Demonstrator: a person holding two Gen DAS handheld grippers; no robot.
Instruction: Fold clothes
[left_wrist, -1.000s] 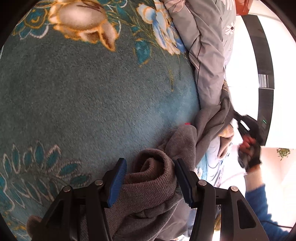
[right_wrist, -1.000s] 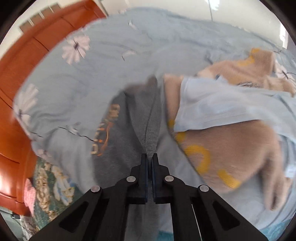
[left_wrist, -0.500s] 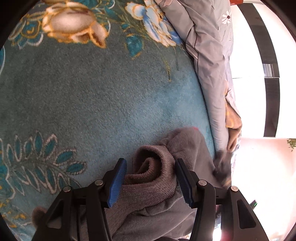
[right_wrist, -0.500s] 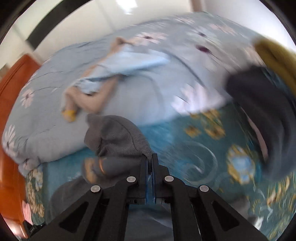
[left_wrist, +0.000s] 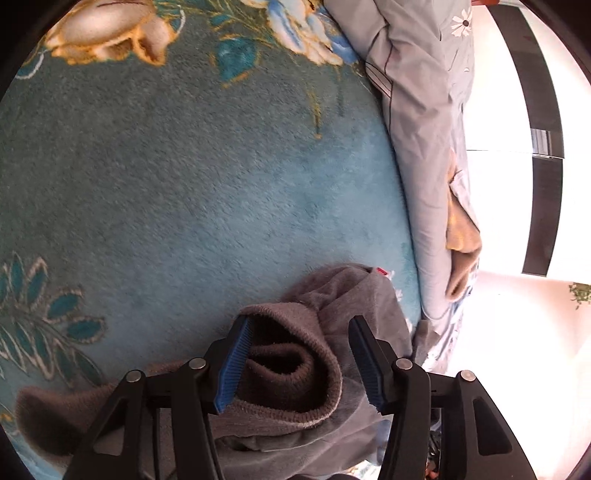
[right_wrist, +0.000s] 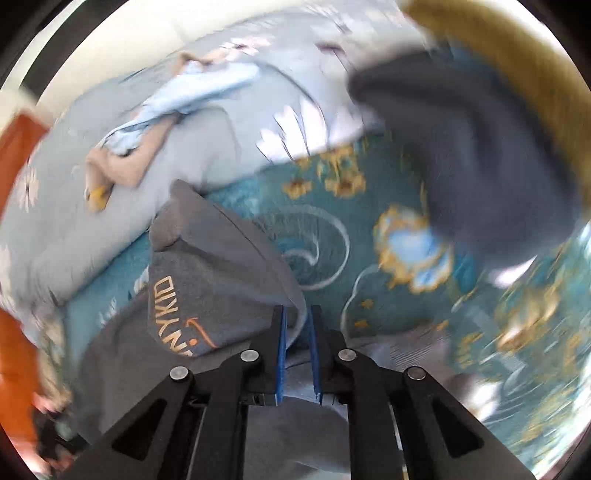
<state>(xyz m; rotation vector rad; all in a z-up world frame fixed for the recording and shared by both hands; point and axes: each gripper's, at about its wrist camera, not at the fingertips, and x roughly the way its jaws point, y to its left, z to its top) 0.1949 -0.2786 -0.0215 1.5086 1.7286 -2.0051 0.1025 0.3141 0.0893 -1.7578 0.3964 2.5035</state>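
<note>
My left gripper is closing around the rolled ribbed cuff of the grey sweater, which lies on the teal blanket; a bulky roll could squirm free. My right gripper is opening, cloth between its pads; let go early and the fold slumps.

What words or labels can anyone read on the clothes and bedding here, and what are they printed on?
"...NYKID": orange capital letters on the grey fleece sweatshirt, running sideways in the right wrist view; the opening letters are hidden behind a fold, so the full word cannot be read.
Small red tag at the sweatshirt's edge in the left wrist view: too small to read.
Teal floral plush blanket and pale blue flowered duvet: patterns only, no text.
</note>
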